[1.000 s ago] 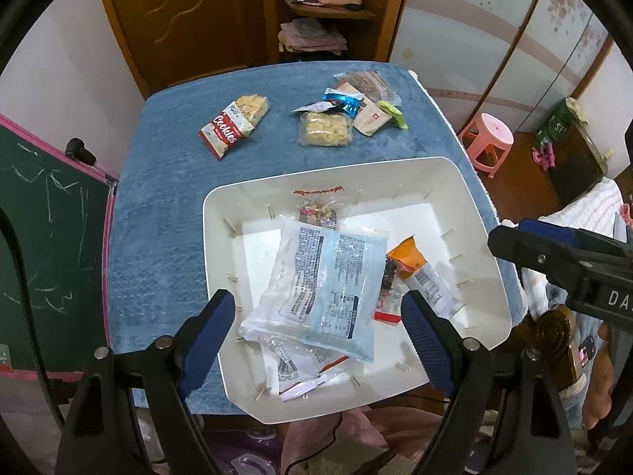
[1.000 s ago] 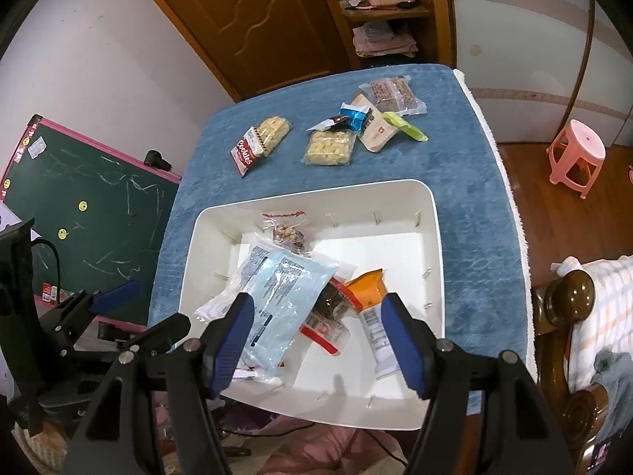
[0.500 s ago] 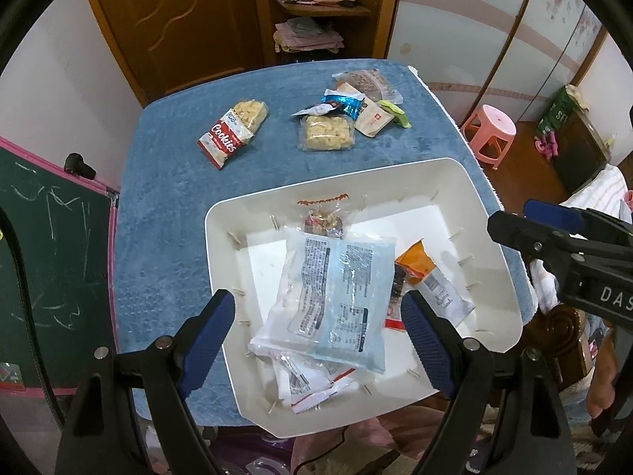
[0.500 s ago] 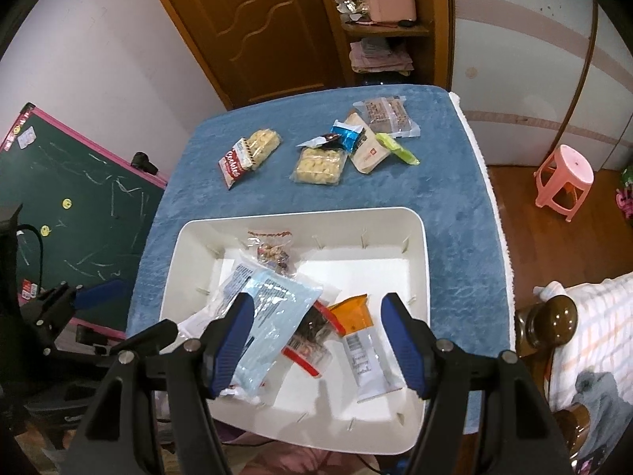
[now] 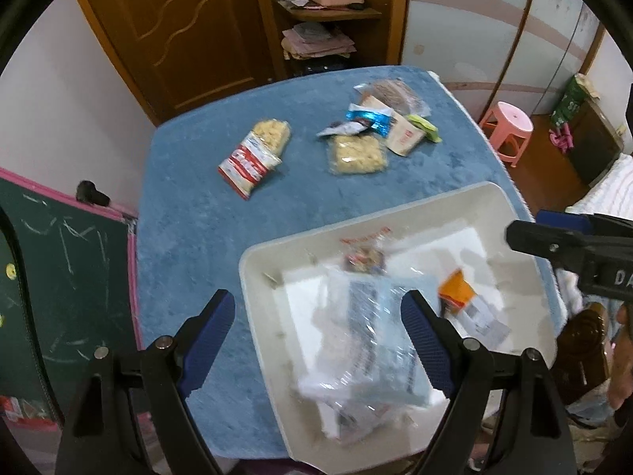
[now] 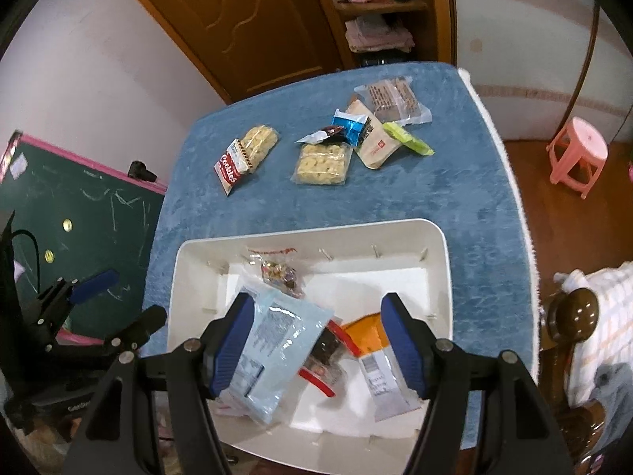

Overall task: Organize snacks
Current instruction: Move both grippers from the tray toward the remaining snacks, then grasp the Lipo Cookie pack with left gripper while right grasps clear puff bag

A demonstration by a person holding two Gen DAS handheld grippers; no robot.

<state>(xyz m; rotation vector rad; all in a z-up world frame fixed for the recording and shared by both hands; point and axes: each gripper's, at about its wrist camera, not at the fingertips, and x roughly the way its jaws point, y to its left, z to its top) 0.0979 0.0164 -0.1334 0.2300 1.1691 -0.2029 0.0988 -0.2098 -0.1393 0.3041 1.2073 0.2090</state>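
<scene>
A white bin (image 5: 253, 273) (image 6: 439, 261) sits at the near edge of a blue-covered table (image 5: 190, 206) (image 6: 467, 198). It holds a pale blue packet (image 5: 376, 340) (image 6: 277, 340), an orange packet (image 5: 459, 293) (image 6: 368, 332) and a small candy bag (image 6: 277, 273). Farther back lie a red cookies bag (image 5: 253, 158) (image 6: 243, 156), a clear cracker pack (image 5: 356, 154) (image 6: 322, 164) and several more snacks (image 5: 391, 118) (image 6: 379, 118). My left gripper (image 5: 318, 328) hovers open over the bin's left rim. My right gripper (image 6: 316, 336) hangs open above the bin, holding nothing.
A green chalkboard with a pink frame (image 5: 59, 277) (image 6: 79, 206) leans at the table's left. A pink stool (image 5: 510, 126) (image 6: 577, 154) stands on the floor at the right. A wooden door and shelf (image 5: 316, 12) are behind the table. A wooden bedpost (image 6: 573, 312) is near the right.
Both grippers have shifted, the left one leftward off the bin's middle toward its left rim, the right one forward over the bin. Their jaws kept the same width.
</scene>
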